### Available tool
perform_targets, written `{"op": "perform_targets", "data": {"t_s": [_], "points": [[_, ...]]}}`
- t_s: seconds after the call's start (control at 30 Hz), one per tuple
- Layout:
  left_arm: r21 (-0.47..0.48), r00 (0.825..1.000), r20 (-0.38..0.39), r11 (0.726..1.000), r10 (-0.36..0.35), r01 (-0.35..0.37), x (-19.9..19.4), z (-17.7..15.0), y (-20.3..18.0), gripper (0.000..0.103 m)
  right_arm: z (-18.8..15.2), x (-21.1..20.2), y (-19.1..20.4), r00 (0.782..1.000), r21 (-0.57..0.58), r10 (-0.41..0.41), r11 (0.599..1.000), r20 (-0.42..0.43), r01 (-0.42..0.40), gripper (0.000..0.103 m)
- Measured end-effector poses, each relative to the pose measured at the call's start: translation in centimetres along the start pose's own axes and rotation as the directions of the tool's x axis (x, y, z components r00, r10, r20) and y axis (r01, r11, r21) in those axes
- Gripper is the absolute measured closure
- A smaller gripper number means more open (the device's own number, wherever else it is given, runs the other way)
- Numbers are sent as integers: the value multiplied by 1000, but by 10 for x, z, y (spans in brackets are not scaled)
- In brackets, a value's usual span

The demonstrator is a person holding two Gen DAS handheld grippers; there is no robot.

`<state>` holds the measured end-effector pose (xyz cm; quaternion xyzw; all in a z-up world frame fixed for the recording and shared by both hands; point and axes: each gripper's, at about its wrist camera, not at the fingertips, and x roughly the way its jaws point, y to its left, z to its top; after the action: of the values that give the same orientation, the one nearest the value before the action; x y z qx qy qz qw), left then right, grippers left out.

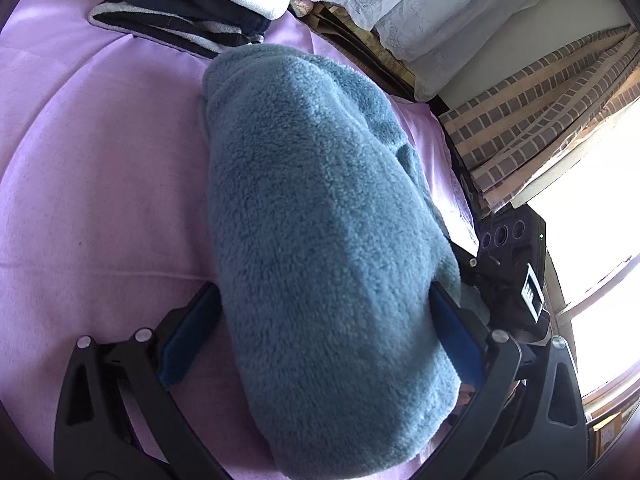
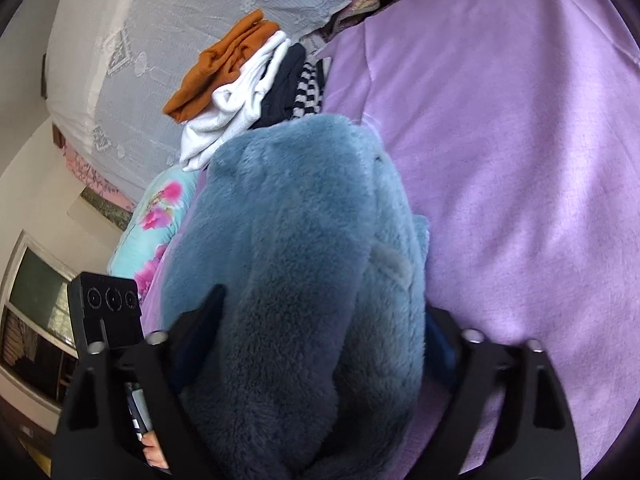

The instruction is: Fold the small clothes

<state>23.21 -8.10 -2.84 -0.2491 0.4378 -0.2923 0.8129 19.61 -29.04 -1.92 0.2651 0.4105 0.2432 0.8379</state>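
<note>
**Both grippers spread around the fleece**

Left gripper [image 1: 324,316] and right gripper [image 2: 320,320] are held apart, a blue fleece garment [image 1: 316,216] bunched between each. It lies on the purple bedspread [image 1: 100,184]; folded clothes [image 2: 256,92] are stacked beyond.

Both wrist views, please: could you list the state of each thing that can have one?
Blue fleece garment: bunched lengthwise, lying between the fingers of both grippers.
Left gripper: open wide around the fleece.
Right gripper: open wide around the fleece.
Clothes pile: folded, stacked beyond the fleece.
Purple blanket: spread out under everything.
</note>
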Motion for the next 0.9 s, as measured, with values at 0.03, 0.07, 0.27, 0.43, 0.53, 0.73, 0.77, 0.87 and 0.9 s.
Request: {"op": "perform_targets", "data": {"t_s": [0.03, 0.07, 0.27, 0.43, 0.53, 0.73, 0.77, 0.87, 0.9], "points": [[7, 1000, 6, 1000, 2, -2, 0, -1, -2, 3, -2, -1, 2, 1000, -14, -9, 1000, 10, 9, 36], [16, 1000, 8, 1000, 5, -5, 0, -2, -4, 8, -6, -4, 9, 999, -54, -29, 998, 32, 30, 38], [99, 998, 52, 994, 42, -46, -13, -8, -22, 24, -14, -16, 50, 986, -215, -87, 970, 142, 116, 49], [166, 988, 139, 982, 70, -92, -56, -4, -32, 24, 2, 0, 90, 989, -235, 1, 971, 145, 34, 49], [164, 975, 197, 977, 104, -137, -89, 8, -22, 24, 11, 23, 112, 991, -235, 25, 972, 134, 7, 49], [91, 962, 221, 979, 160, -184, -114, 31, 25, 23, 13, 91, 110, 997, -154, -57, 986, 45, 63, 50], [57, 964, 202, 980, 174, -189, -109, 32, 40, 21, 8, 107, 98, 996, -133, -93, 987, 12, 94, 49], [-37, 967, 116, 974, 226, -223, -81, 28, 84, 5, 7, 113, 74, 1000, -47, -12, 999, -11, 11, 40], [-74, 978, 112, 983, 176, -168, -77, 28, 98, 4, 9, 111, 74, 1000, -51, -13, 999, -10, 12, 40]]}}
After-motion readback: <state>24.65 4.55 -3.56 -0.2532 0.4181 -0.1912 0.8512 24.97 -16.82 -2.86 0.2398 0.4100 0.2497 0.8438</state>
